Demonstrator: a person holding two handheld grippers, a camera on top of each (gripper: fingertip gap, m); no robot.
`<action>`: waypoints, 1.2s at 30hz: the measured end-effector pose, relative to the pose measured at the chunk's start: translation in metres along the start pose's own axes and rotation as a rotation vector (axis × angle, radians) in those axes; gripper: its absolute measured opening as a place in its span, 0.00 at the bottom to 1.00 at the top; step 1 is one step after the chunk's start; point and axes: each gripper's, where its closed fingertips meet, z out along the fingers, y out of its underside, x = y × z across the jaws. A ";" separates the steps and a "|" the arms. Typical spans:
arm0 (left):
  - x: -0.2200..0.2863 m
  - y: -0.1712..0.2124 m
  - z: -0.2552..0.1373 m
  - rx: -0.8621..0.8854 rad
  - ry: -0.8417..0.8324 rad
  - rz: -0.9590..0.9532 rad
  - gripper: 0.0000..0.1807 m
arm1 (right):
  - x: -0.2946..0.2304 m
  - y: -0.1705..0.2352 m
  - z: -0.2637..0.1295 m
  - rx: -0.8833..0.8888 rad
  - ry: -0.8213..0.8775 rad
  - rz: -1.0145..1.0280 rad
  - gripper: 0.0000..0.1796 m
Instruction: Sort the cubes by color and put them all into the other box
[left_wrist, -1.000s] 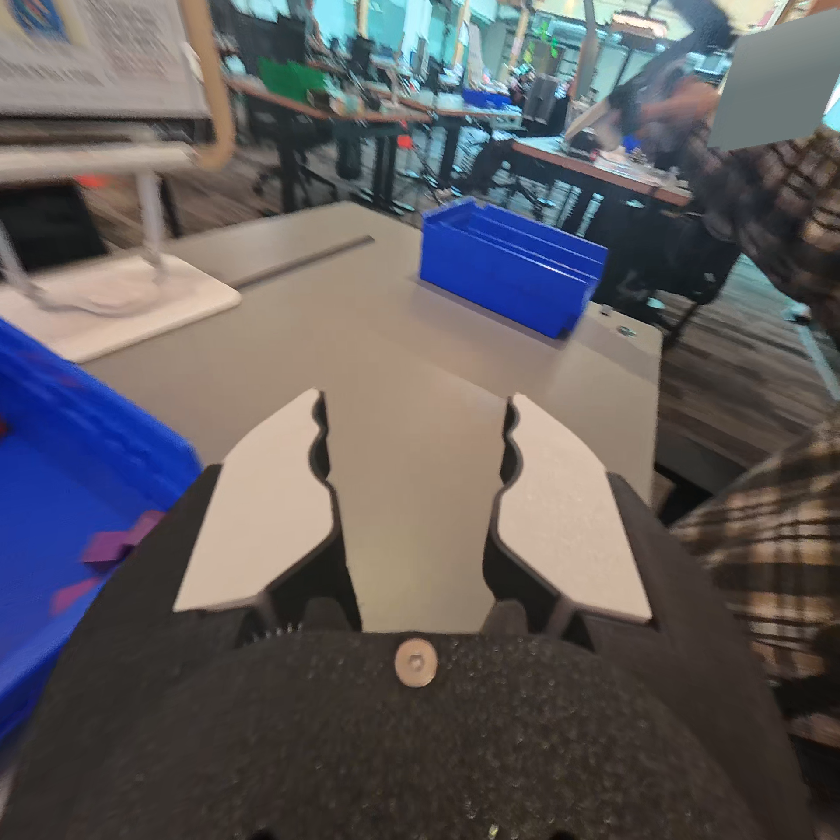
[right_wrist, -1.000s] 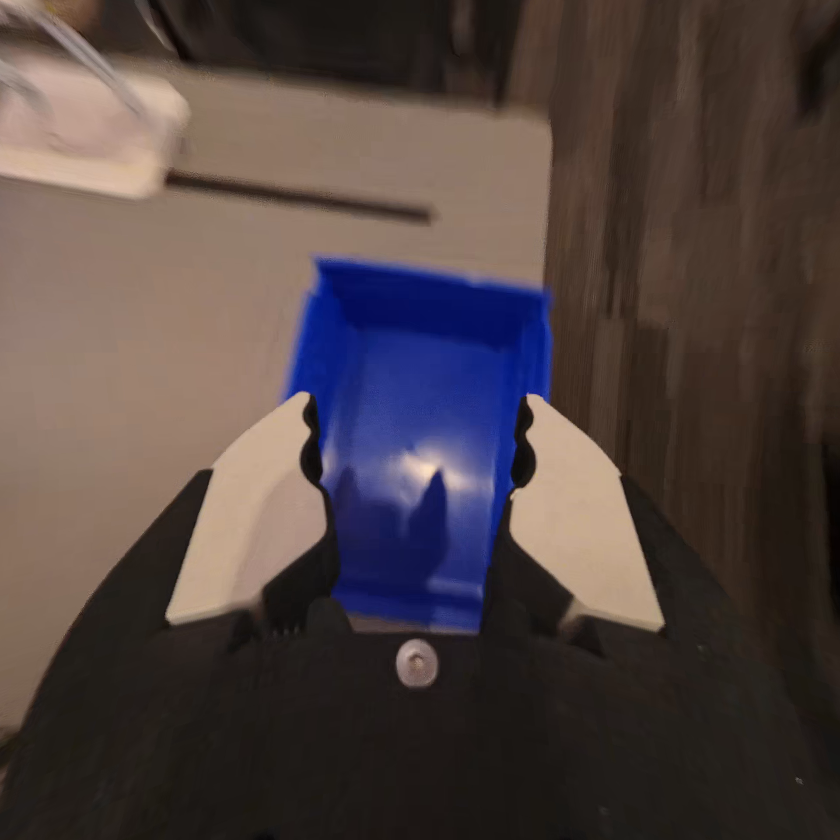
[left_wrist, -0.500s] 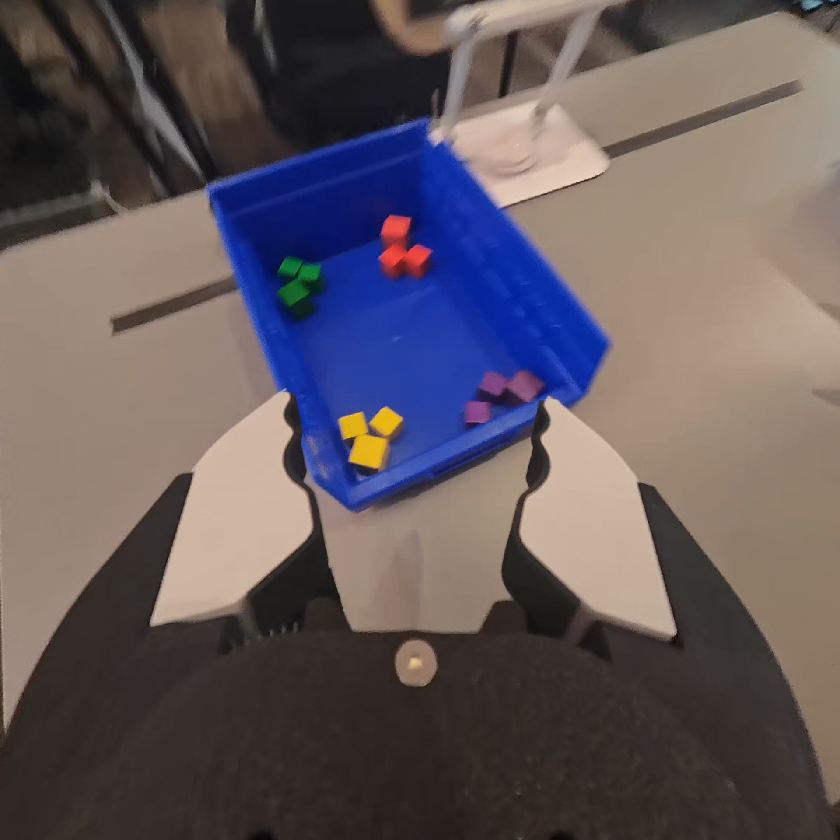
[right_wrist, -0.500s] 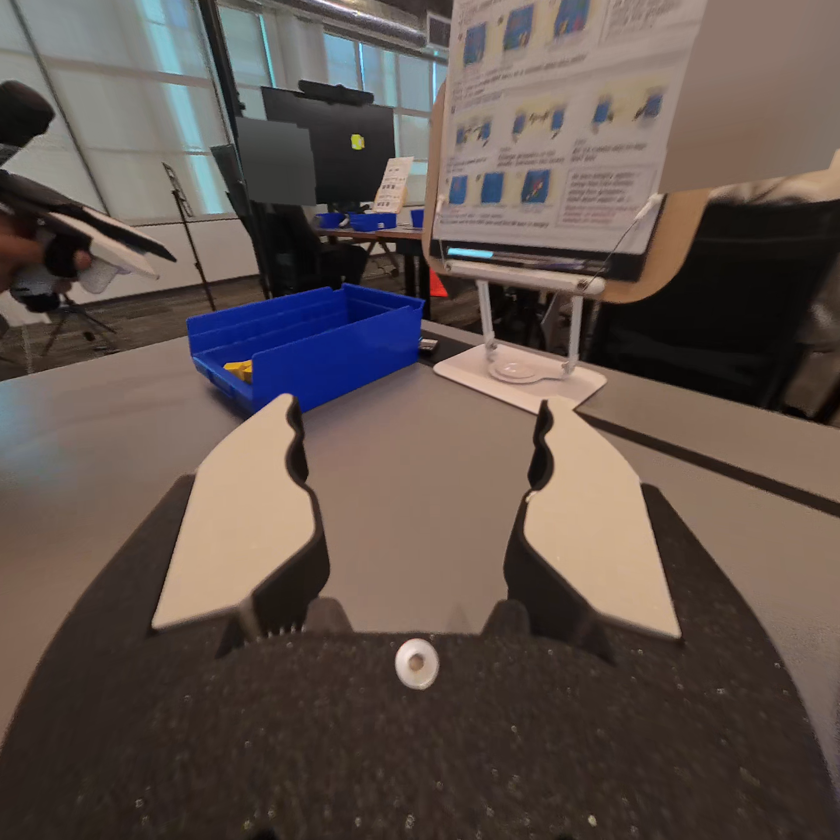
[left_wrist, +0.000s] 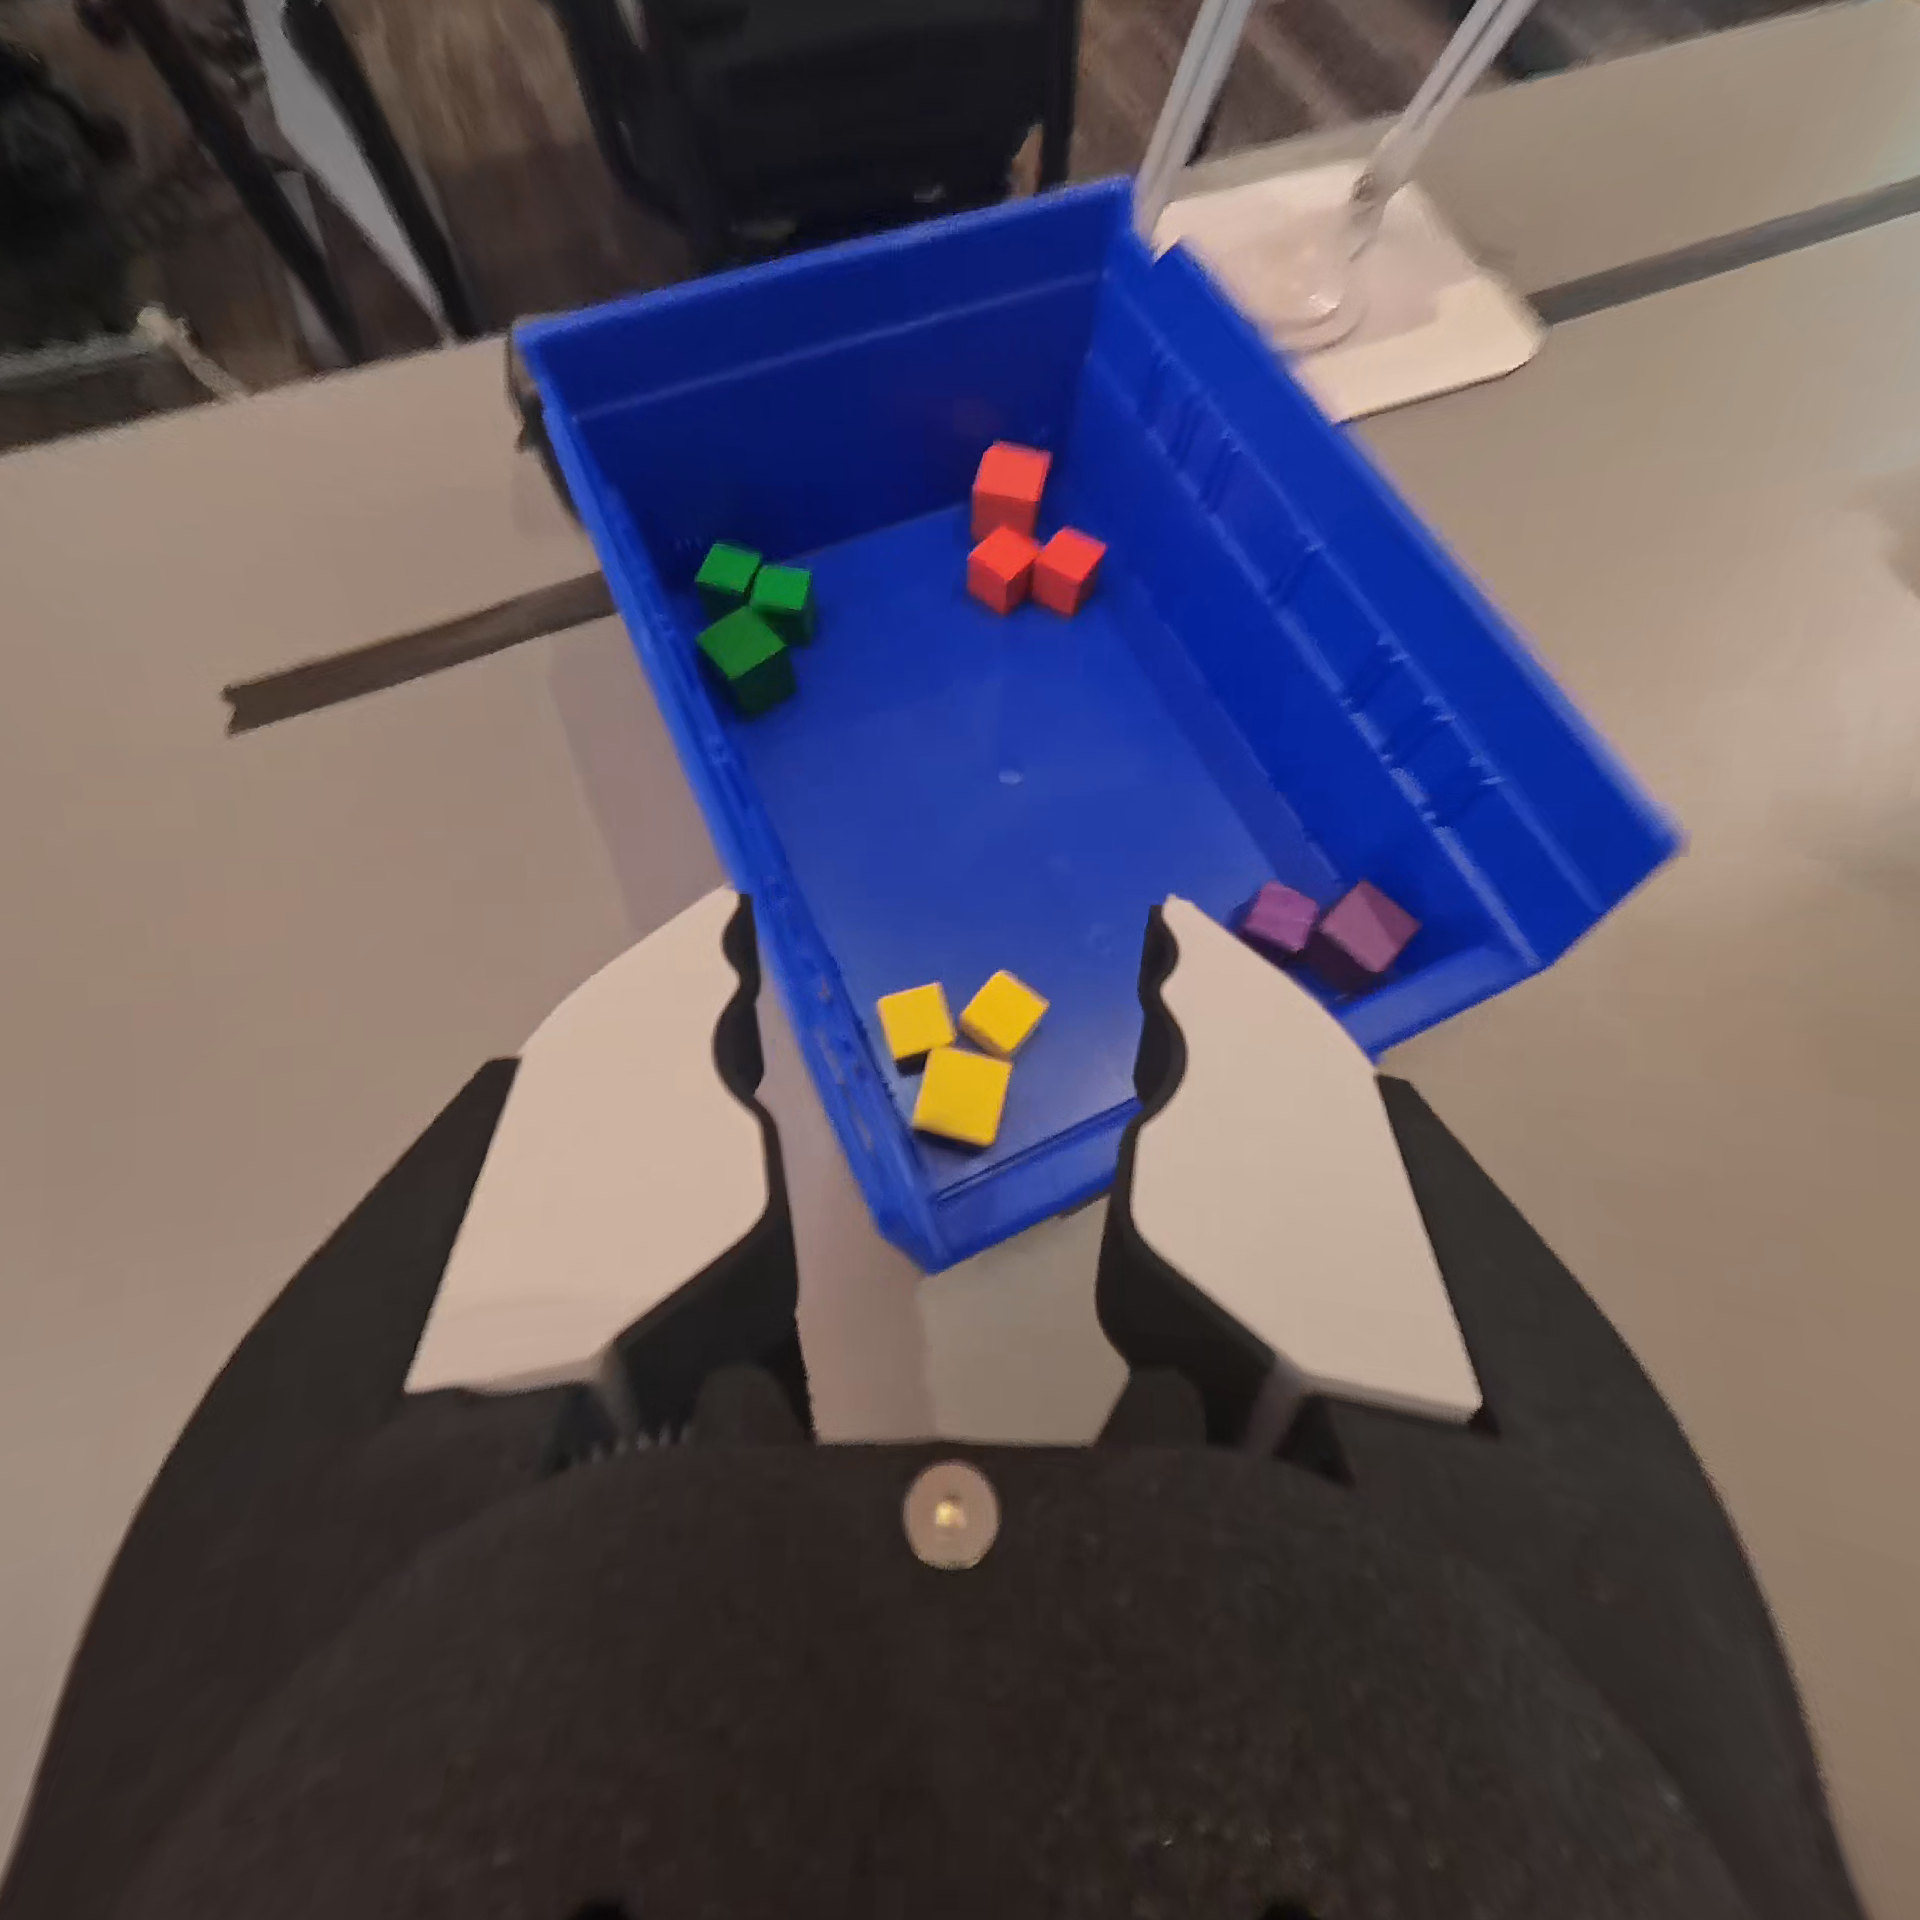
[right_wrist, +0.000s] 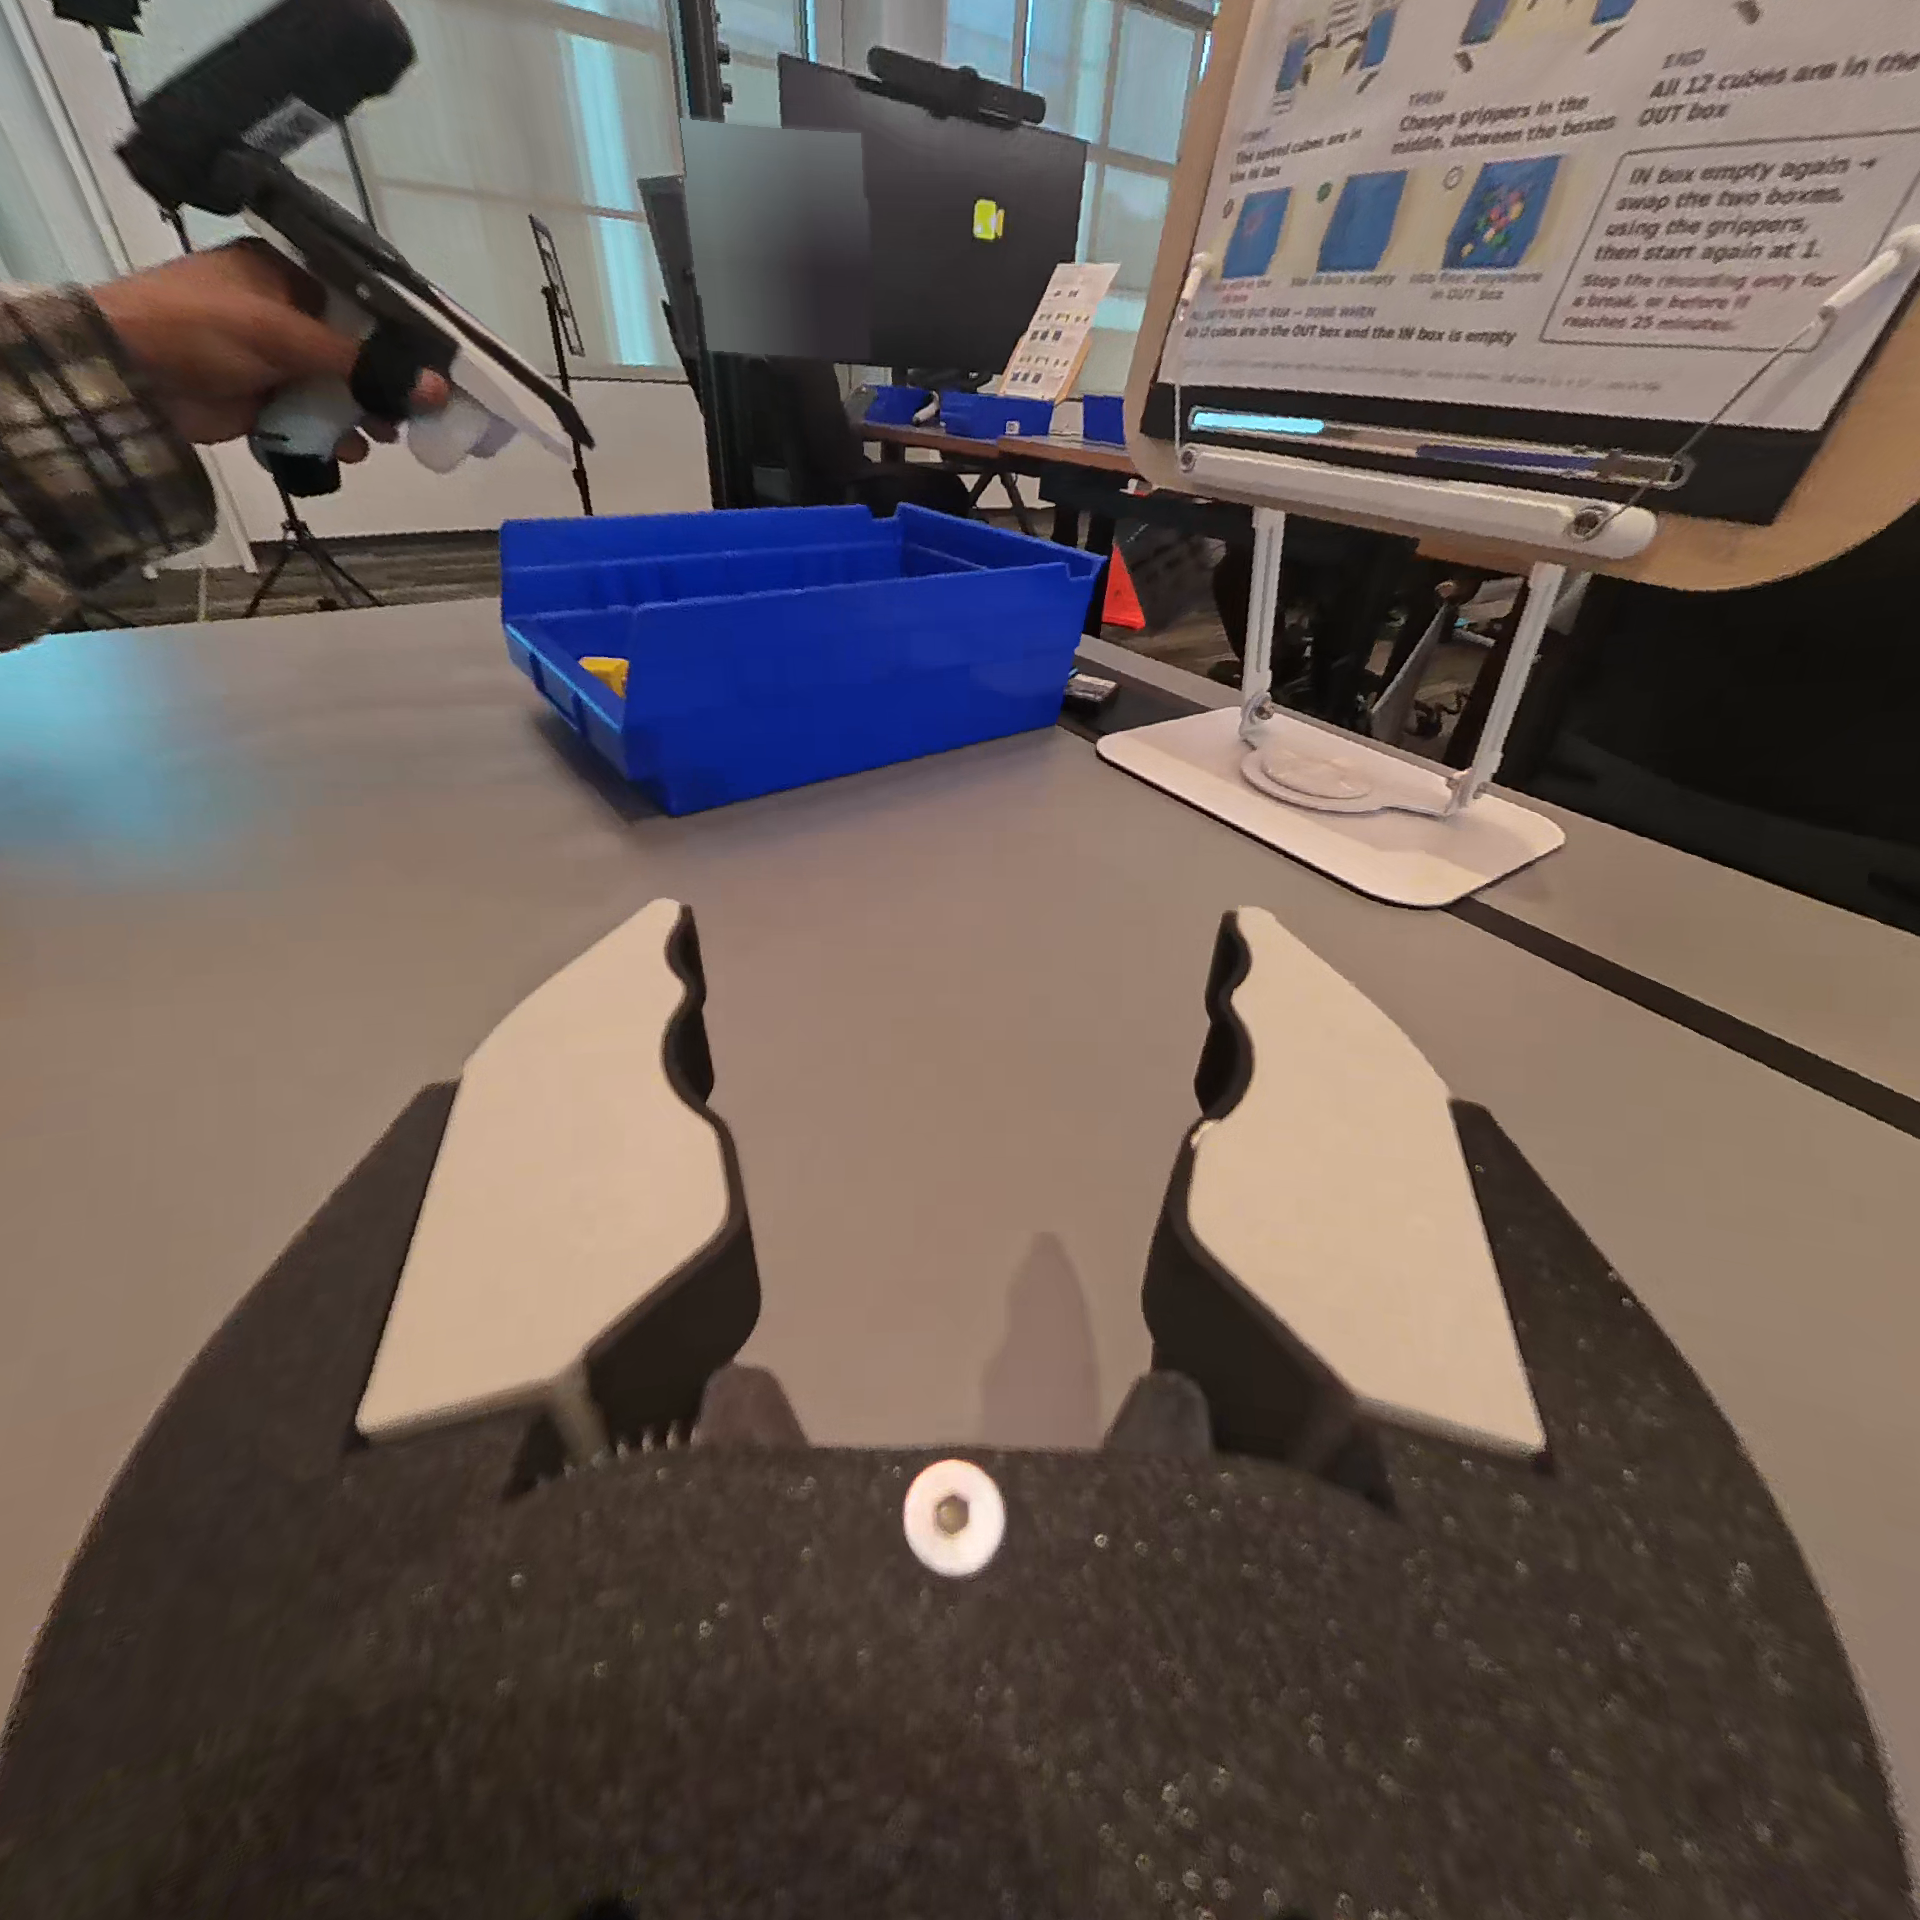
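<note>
The grey desk (left_wrist: 260, 935) carried a blue box (left_wrist: 1351, 644), set at a slant, and beside it the white base of a document stand (right_wrist: 1340, 821). The box held twelve cubes in four separate clusters: green cubes (left_wrist: 750, 623) by the far left wall, red cubes (left_wrist: 1023, 535) near the far right, yellow cubes (left_wrist: 961, 1055) at the near left corner, purple cubes (left_wrist: 1330, 930) at the near right corner. The other box was not in view.

The left gripper (left_wrist: 945, 925) hung above the near end of the box, jaws wide apart and holding nothing, the yellow cluster showing between them. The right gripper (right_wrist: 956, 925) sat low over bare desk, well away from the box, jaws likewise wide and empty.

Risk assessment: the cubes in each cluster touched one another, so a closing grip could catch two or knock a neighbour aside. The yellow cubes lay close to the box wall; a jaw descending there could strike the rim and shift the box.
</note>
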 end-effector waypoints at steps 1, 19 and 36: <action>-0.005 0.004 0.002 -0.027 -0.020 -0.010 0.40 | -0.002 0.000 0.000 0.000 -0.009 0.005 0.51; -0.030 0.052 0.048 -0.355 -0.003 -0.235 0.05 | -0.014 0.004 0.004 -0.045 -0.059 0.008 0.49; -0.067 0.139 -0.068 -0.379 -0.112 -0.261 0.03 | -0.030 -0.007 0.004 -0.019 -0.098 0.013 0.44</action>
